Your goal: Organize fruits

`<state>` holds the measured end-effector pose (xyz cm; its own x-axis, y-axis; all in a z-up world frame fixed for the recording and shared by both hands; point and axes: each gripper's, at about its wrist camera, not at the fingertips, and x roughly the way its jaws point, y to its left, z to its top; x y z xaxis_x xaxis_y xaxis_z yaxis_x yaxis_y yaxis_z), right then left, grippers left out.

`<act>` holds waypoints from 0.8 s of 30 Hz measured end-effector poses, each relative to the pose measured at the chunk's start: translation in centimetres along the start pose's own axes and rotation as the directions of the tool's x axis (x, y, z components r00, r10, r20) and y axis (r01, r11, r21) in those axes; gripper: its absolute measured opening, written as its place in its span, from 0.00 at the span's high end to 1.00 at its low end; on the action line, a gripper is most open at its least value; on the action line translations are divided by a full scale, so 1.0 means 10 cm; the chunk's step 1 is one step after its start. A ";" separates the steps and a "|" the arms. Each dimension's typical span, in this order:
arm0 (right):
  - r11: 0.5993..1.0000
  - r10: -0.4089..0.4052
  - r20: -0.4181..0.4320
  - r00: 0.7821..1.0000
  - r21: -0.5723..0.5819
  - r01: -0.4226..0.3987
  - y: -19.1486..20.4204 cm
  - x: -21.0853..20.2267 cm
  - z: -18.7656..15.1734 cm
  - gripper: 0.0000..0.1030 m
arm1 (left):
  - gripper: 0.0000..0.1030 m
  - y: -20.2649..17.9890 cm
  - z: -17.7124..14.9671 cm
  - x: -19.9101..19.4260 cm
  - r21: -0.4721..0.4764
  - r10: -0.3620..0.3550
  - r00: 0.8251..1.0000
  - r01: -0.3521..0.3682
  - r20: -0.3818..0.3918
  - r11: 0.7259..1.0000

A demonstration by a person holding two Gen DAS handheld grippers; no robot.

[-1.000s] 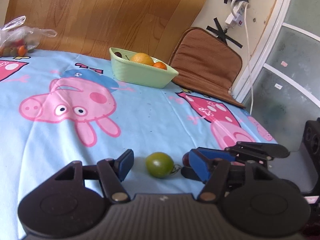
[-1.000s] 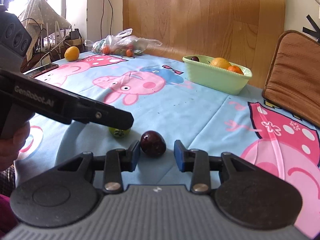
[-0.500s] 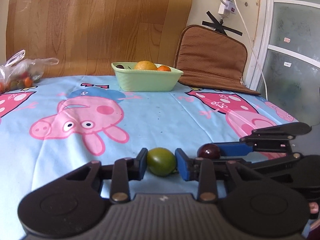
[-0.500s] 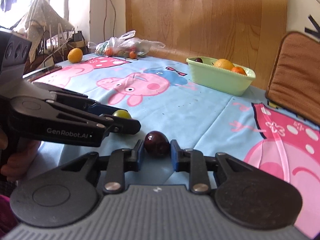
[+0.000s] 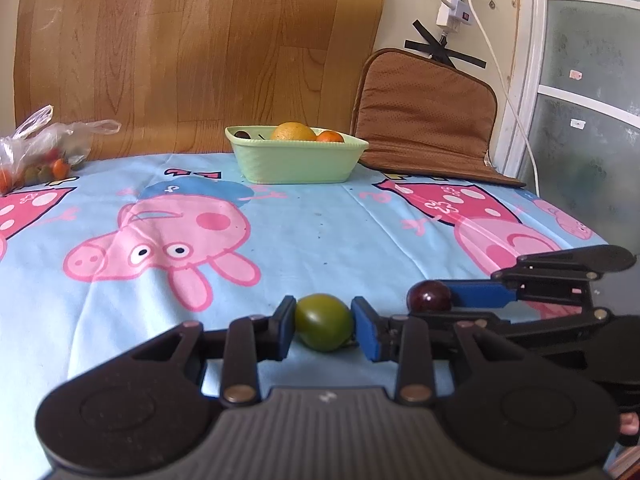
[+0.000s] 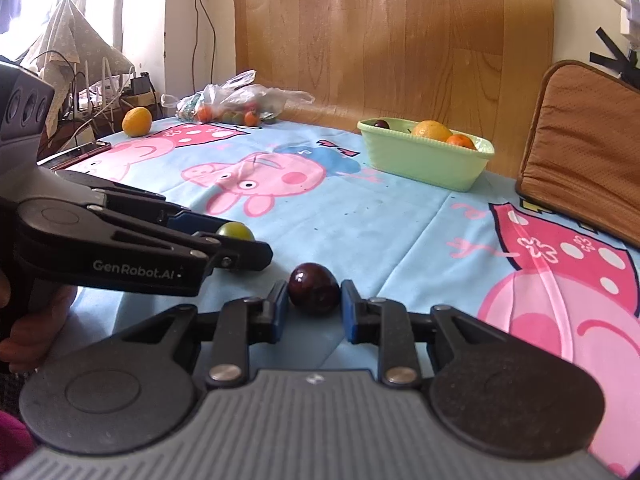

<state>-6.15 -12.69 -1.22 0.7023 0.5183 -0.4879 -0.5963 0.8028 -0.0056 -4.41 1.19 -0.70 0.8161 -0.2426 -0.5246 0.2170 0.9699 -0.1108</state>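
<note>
Blue cartoon cloth (image 5: 320,240) covers the table. Left gripper (image 5: 324,326) clamps a green fruit (image 5: 323,322); right gripper (image 6: 314,300) clamps a dark plum (image 6: 314,288), both at the near edge. Green basket (image 5: 296,164) sits well ahead, nearer the right gripper's side.

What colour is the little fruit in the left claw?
Green, an olive shade; the fruit shows best in the left wrist view.

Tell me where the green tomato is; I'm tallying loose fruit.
In the left wrist view, the green tomato sits low at centre on the blue tablecloth, clamped in the left tool, with the dark plum to its right.
</note>
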 end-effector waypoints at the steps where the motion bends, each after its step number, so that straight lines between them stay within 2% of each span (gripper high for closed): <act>1: 1.000 -0.014 0.006 1.000 0.006 0.014 0.00 -0.01 0.00 0.71 | 0.69 0.00 0.00 0.00 -0.004 -0.002 1.000 0.002 0.001 1.000; 4: 0.997 -0.059 0.014 0.998 0.046 0.059 -0.04 -0.02 -0.01 0.71 | 0.69 0.01 0.00 0.00 -0.015 -0.005 1.000 0.005 0.002 1.000; 9: 0.996 -0.069 -0.008 0.998 0.060 0.069 -0.06 0.02 -0.01 0.70 | 0.69 0.03 0.01 0.01 -0.019 -0.008 1.000 0.008 0.002 1.000; 24: 0.993 -0.024 -0.001 1.000 0.119 0.024 -0.17 0.01 -0.01 0.70 | 0.69 0.04 0.00 0.01 -0.014 -0.007 1.000 0.007 0.002 1.000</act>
<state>-5.15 -14.02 -1.38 0.7157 0.4988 -0.4889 -0.5289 0.8442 0.0871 -4.19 1.53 -0.78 0.8157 -0.2498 -0.5218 0.2157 0.9682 -0.1264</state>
